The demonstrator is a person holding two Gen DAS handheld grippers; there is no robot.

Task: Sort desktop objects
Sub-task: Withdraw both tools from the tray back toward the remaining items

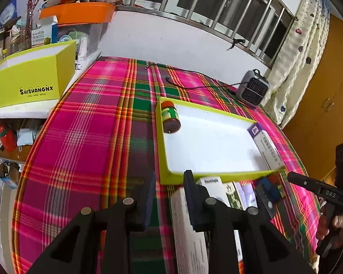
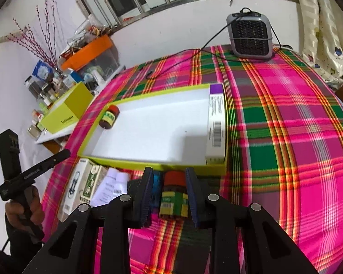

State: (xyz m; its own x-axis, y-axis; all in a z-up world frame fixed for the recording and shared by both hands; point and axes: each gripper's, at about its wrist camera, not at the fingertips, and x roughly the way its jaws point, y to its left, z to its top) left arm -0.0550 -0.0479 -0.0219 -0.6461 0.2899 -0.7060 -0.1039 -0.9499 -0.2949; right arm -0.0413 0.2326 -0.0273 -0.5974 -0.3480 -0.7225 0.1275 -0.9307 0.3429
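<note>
Plaid tablecloth [image 2: 274,105]; right tongs [image 2: 169,194] grip a half-hidden jar [image 2: 173,196]; left tongs [image 1: 169,196] open, empty, boxes blurred.

1. A lime-green tray [image 2: 148,163] with a white floor is sitting on the plaid cloth.
2. A red-capped jar [image 2: 109,117] is lying tipped in its far left corner.
3. A white and purple carton [image 2: 216,123] is lying along its right wall.
4. A second red-capped jar [image 2: 173,196] is lying just near the tray.

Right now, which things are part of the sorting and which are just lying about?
Job: yellow-green shallow tray; red-capped jar in it; purple-ended white carton in it; red-capped jar between the right tool's fingers; small boxes beside the tray.
Lying about: grey fan heater; lime box.
</note>
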